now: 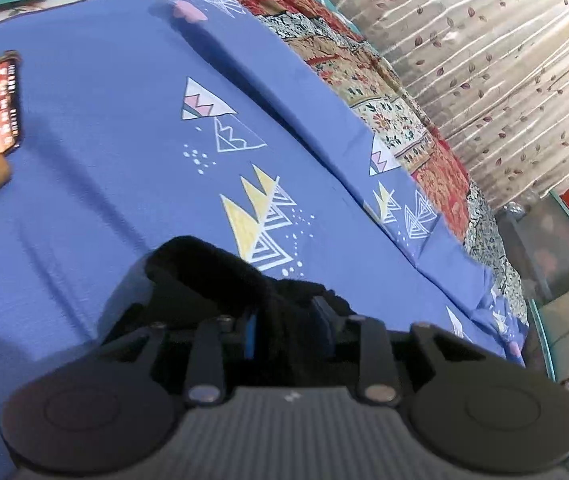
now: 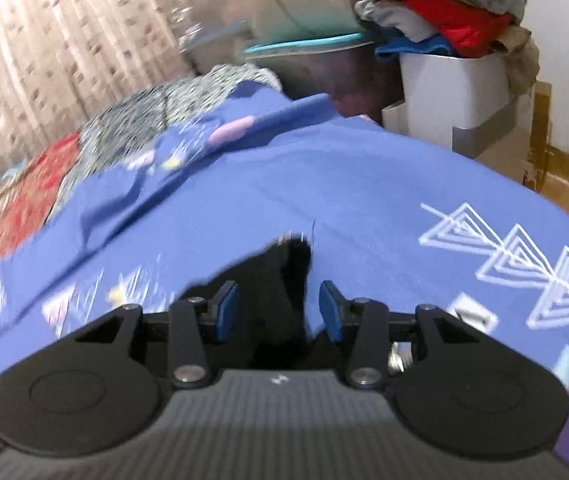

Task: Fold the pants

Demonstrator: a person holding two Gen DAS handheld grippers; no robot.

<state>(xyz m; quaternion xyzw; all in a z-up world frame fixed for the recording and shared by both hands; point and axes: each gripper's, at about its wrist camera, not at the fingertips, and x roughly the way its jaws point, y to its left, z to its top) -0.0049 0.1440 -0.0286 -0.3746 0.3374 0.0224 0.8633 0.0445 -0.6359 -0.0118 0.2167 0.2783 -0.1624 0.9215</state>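
The pants [image 1: 212,276] look like soft, fuzzy black cloth, matt. The bed sheet [image 1: 104,208] is smooth blue woven cloth with printed triangles. The left gripper [image 1: 288,332] and right gripper [image 2: 280,312] are matt black plastic with blue rubbery pads [image 2: 226,312] and shiny metal pivot screws [image 2: 186,374]

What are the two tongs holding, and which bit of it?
Both hold the black pants. The left tongs pinch a bunched edge. Black cloth sits between the right tongs, whose grip is unclear.
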